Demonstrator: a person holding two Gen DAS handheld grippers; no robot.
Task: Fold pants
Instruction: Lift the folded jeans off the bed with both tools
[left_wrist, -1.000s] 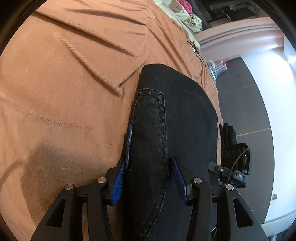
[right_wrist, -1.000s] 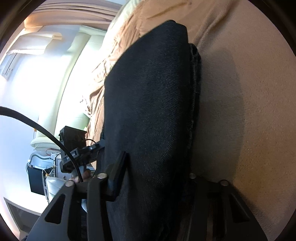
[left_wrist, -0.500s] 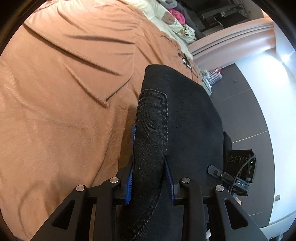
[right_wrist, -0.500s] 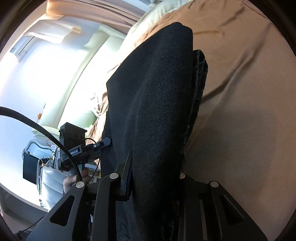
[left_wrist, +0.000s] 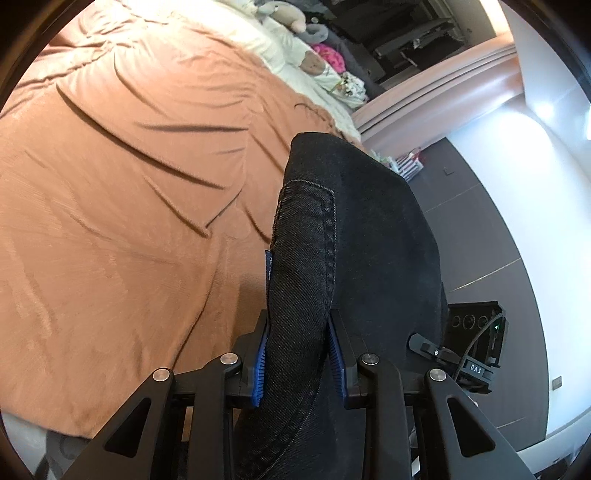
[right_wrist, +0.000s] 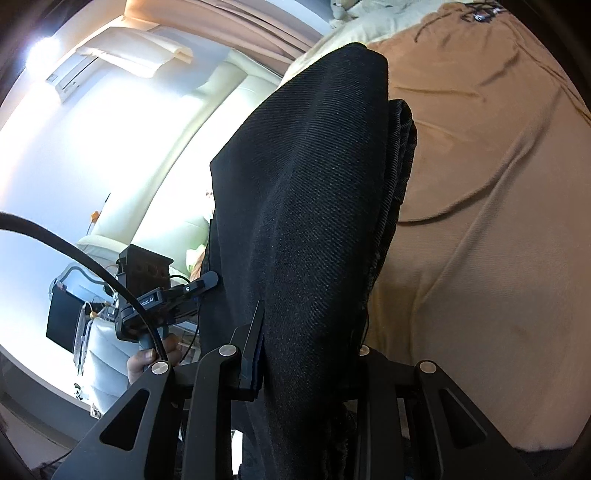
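Observation:
Black denim pants (left_wrist: 351, 221), folded into a thick bundle, hang above the brown bed cover (left_wrist: 110, 184), held up at both ends. My left gripper (left_wrist: 299, 332) is shut on the stitched seam edge, its blue pads (left_wrist: 260, 354) pressing the cloth from both sides. In the right wrist view the pants (right_wrist: 306, 184) fill the middle. My right gripper (right_wrist: 308, 347) is shut on them; its right finger is hidden behind the cloth. Each view shows the other hand-held gripper past the pants, the right one (left_wrist: 472, 354) and the left one (right_wrist: 159, 295) with a hand (right_wrist: 147, 358) on its grip.
The wrinkled bed cover (right_wrist: 498, 184) spreads wide under and beside the pants. White bedding and plush toys (left_wrist: 295, 22) lie at the head of the bed. Dark floor (left_wrist: 480, 229) runs along the bed's side; a cream sofa (right_wrist: 147, 206) stands beyond.
Both grippers have closed onto the pants and lifted them off the bed cover. More of the bed and room shows now.

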